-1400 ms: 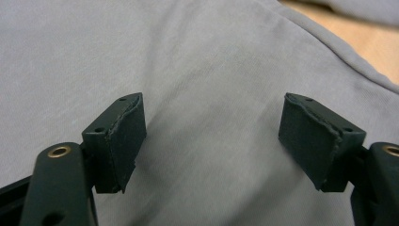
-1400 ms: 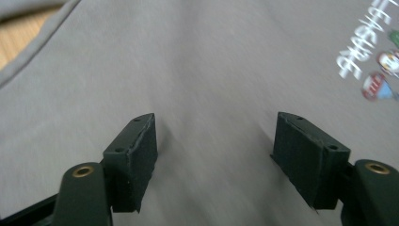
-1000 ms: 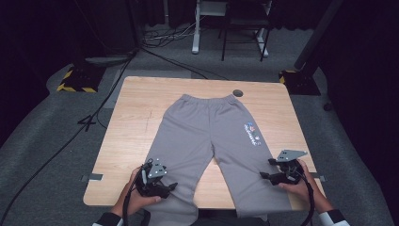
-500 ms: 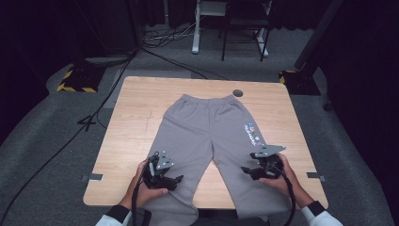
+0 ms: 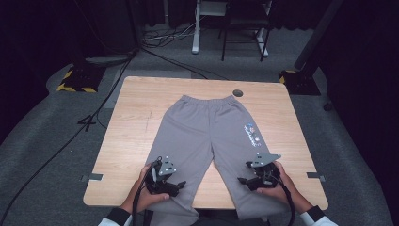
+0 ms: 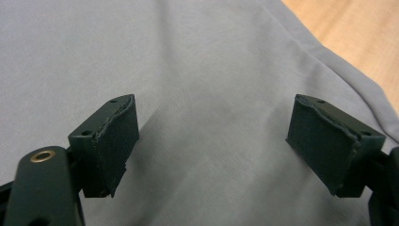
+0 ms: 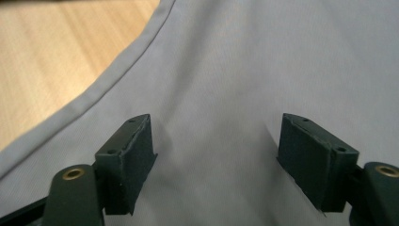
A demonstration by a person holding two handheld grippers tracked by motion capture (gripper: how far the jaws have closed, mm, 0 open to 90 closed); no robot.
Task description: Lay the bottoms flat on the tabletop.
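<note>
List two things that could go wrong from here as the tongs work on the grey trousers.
1. Both tongs, left and right, stand open over flat cloth of the grey trousers; closing here may catch one layer only, or none.
2. The leg ends hang over the near edge of the table; a pull towards the person could probably drag the trousers off.

One pair of grey trousers (image 5: 207, 136), one table (image 5: 136, 108), two claws, perhaps one chair (image 5: 244, 23).
</note>
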